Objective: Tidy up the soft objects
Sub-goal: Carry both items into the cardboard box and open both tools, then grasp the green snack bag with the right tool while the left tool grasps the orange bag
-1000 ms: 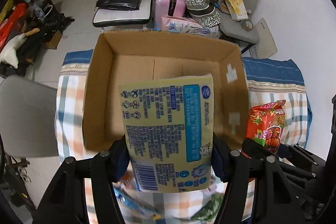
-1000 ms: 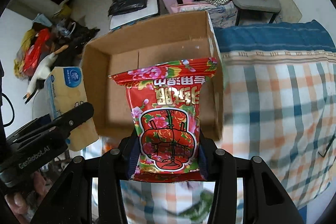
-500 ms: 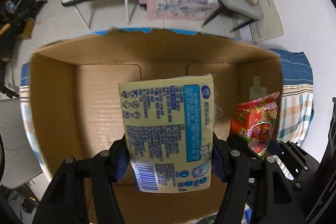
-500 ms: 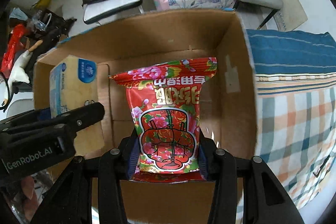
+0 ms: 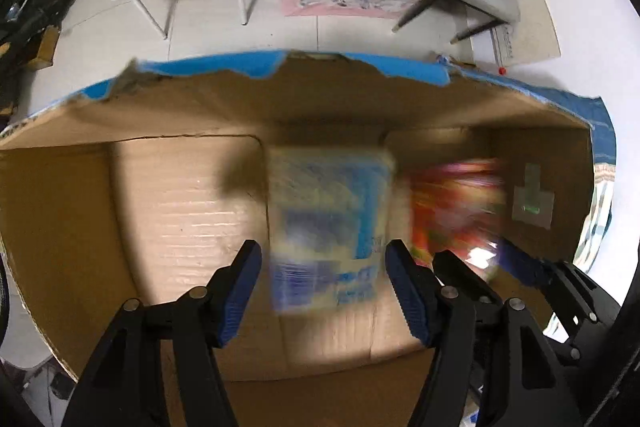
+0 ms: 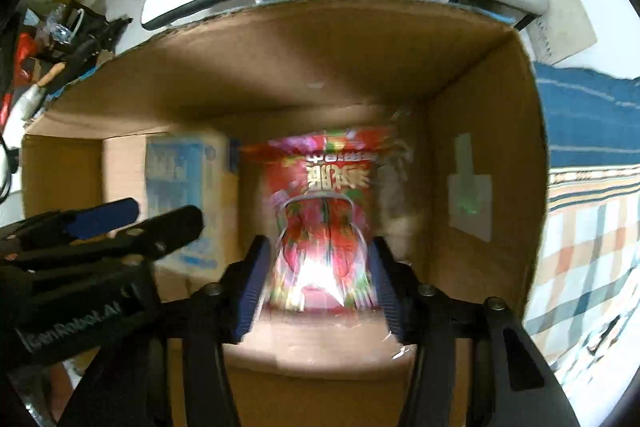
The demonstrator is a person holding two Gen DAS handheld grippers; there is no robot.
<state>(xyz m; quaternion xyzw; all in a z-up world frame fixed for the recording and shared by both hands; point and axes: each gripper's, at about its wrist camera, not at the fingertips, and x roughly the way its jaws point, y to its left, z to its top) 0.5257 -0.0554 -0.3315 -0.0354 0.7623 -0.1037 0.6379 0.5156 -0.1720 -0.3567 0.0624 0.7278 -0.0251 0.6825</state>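
Inside the cardboard box, both claws, left gripper and right gripper, stand spread; the blurred tissue pack and red snack bag may tip over while dropping.

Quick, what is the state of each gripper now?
Left gripper: open, blurred yellow-blue pack loose between its fingers.
Right gripper: open, blurred red pack loose too.

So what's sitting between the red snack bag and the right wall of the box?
Nothing: in the right wrist view, only bare cardboard floor separates the red snack bag from the box's right wall.
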